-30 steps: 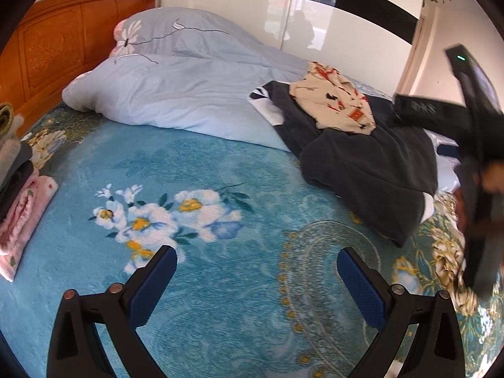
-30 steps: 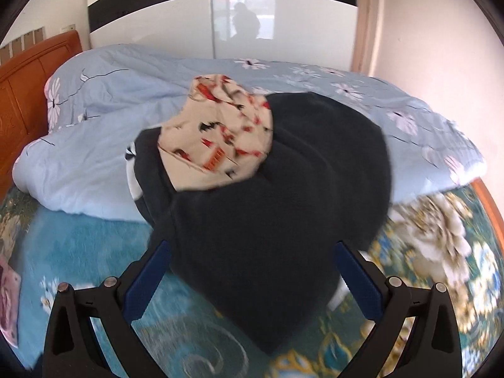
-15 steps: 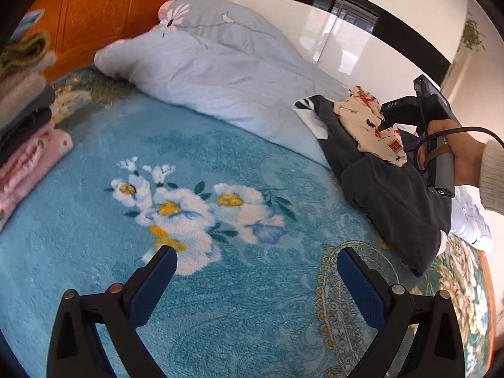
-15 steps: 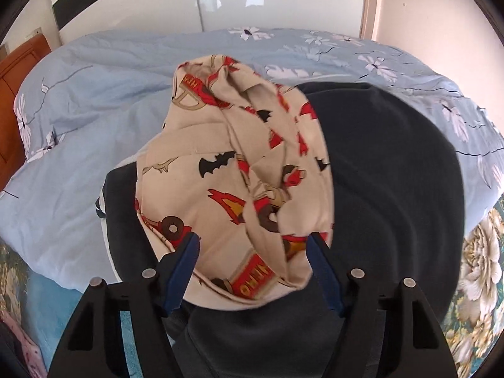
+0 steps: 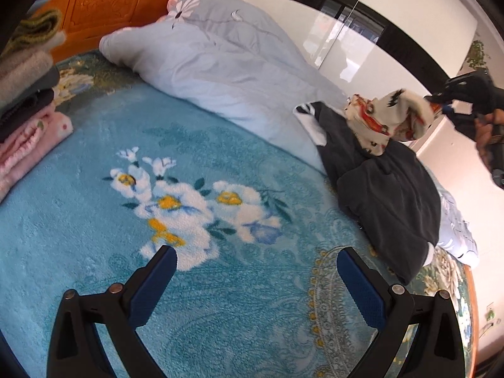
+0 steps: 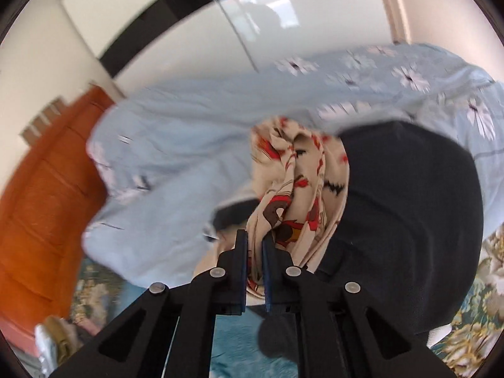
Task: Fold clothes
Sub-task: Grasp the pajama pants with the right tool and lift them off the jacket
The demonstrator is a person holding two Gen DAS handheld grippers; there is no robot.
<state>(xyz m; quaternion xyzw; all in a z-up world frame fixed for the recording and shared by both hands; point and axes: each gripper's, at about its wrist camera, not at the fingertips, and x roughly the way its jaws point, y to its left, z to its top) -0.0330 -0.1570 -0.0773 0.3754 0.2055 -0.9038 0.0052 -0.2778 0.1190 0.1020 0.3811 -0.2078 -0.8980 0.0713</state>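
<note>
A cream garment with a red cartoon print point(image 6: 299, 189) hangs from my right gripper point(image 6: 254, 236), which is shut on its edge and lifts it off a dark grey garment point(image 6: 409, 214). In the left wrist view the printed garment point(image 5: 384, 123) rises toward the right gripper point(image 5: 441, 99) at the far right, above the dark garment point(image 5: 387, 195). My left gripper point(image 5: 256, 263) is open and empty, low over the teal floral blanket point(image 5: 94, 220).
A light blue duvet point(image 5: 220, 63) lies bunched along the back of the bed. A stack of folded clothes point(image 5: 28, 110) sits at the left edge. An orange wooden headboard point(image 5: 126, 3) stands behind. A white wardrobe wall is beyond.
My right gripper closed on the printed garment and lifted it up off the dark garment. My left gripper swung a little further left and stayed open.
</note>
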